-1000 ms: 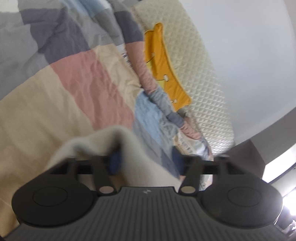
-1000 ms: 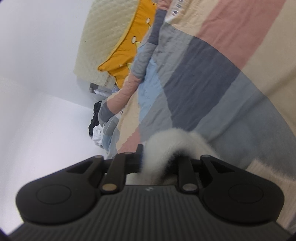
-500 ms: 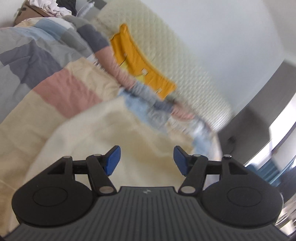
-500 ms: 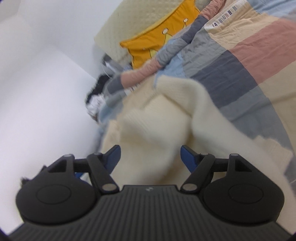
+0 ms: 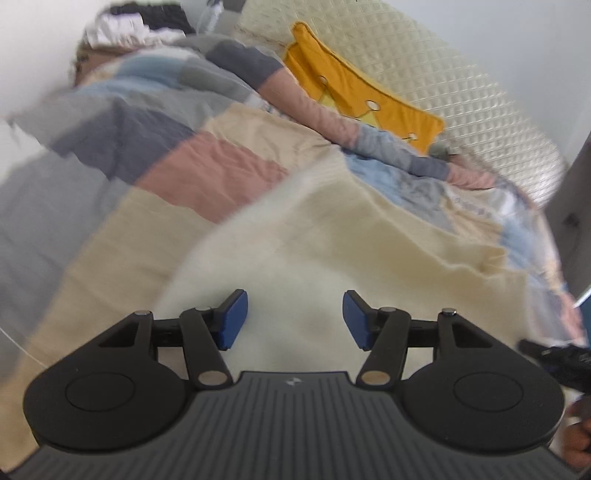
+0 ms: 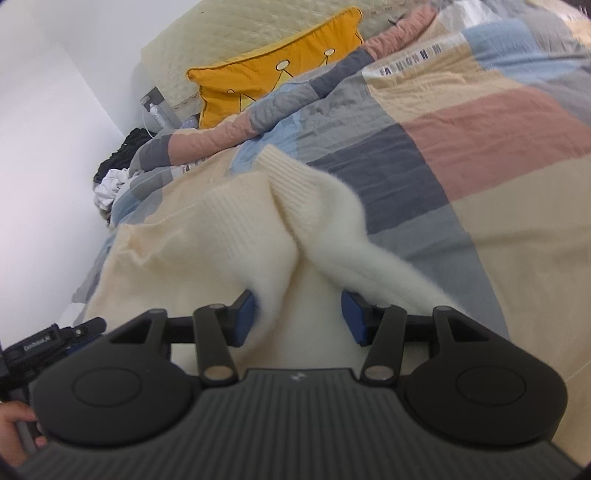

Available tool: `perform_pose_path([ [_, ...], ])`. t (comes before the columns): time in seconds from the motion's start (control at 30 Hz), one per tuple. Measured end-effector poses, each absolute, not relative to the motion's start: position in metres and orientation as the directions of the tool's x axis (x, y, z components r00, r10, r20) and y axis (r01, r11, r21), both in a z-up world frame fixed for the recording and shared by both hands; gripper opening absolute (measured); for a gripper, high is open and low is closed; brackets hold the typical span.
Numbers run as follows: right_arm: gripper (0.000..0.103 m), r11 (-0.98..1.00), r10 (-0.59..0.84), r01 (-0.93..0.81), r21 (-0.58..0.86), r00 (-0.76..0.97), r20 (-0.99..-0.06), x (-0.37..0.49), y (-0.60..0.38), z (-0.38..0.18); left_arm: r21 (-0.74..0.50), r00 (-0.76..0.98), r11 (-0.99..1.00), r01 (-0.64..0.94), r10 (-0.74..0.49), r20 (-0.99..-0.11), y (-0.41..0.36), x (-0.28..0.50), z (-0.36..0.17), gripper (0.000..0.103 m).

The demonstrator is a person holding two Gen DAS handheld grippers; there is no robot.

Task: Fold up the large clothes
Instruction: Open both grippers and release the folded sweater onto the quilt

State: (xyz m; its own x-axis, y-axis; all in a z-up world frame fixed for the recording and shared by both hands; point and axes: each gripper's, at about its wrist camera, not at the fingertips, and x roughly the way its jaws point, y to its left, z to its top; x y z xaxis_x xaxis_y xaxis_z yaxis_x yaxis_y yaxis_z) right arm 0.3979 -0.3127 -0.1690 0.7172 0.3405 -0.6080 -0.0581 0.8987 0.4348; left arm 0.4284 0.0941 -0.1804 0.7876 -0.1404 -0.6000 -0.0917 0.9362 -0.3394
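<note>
A cream knit sweater (image 6: 258, 229) lies on the patchwork quilt (image 6: 498, 136), its two ribbed cuffs side by side ahead of my right gripper (image 6: 299, 317). That gripper's jaws are closing with sweater fabric between them; cloth drapes past both blue pads (image 6: 352, 321), but I see no pinch. In the left wrist view the sweater (image 5: 266, 251) is a blurred pale shape on the quilt (image 5: 221, 170). My left gripper (image 5: 293, 319) hovers over it, jaws closing and wide apart, with nothing gripped between the pads (image 5: 232, 319).
A yellow crown pillow (image 6: 273, 74) leans on the cream quilted headboard (image 6: 229, 26). A heap of dark and white clothes (image 6: 114, 173) sits in the bed's corner by the white wall. A person's hand (image 6: 14, 417) shows at the lower left edge.
A second ago both grippers were shut on bunched sweater fabric. They let it go, the sweater dropped flat on the quilt, and both views rolled back upright.
</note>
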Motion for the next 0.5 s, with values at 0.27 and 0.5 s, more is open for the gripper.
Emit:
perform_pose_path([
  [0.27, 0.053, 0.943, 0.266, -0.070, 0.326, 0.746, -0.610, 0.394, -0.304, -0.163, -0.254, 0.777, 0.955, -0.155, -0.041, -0.628, 0.101, 0.430, -0.177, 0.064],
  [0.5, 0.055, 0.979, 0.202, -0.119, 0.167, 0.708, -0.677, 0.399, -0.283, -0.174, -0.219, 0.743, 0.964, -0.149, -0.037, -0.668, 0.094, 0.437, -0.188, 0.064],
])
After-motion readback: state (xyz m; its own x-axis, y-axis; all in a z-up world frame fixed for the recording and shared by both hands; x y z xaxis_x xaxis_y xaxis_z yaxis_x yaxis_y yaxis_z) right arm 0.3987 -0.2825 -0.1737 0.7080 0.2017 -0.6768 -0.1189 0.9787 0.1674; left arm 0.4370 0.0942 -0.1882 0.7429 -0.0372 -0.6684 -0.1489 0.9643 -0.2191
